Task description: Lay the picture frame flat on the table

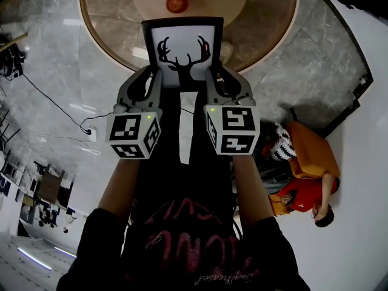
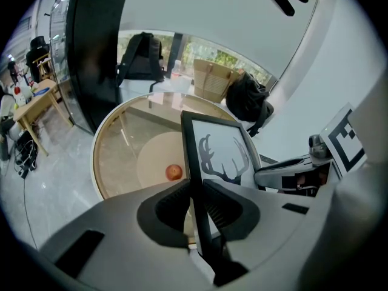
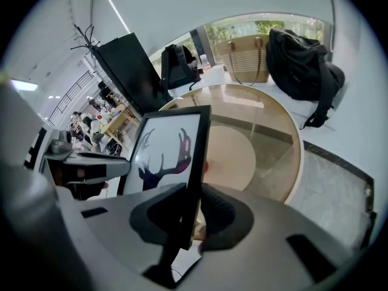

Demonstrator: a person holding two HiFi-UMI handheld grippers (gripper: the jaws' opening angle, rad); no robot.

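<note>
Now both grippers (left [image 1: 153,80], right [image 1: 211,80]) clamp the picture frame [image 1: 182,52] edges.

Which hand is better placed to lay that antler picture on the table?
Neither clearly: the left gripper clamps the picture frame by its left edge, the right gripper by its right, level above the table. Likely both lower it together.

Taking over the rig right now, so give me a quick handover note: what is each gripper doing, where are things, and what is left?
Left gripper: shut on the picture frame's left edge.
Right gripper: shut on its right edge.
Frame: held upright between both grippers, deer-antler picture facing the person, near the round glass table's near rim.
Small red fruit: at the table's centre, beyond the frame.
Done: frame gripped on both sides.
Left: tilt it down and lay it flat on the table, probably short of the fruit, then release.
</note>
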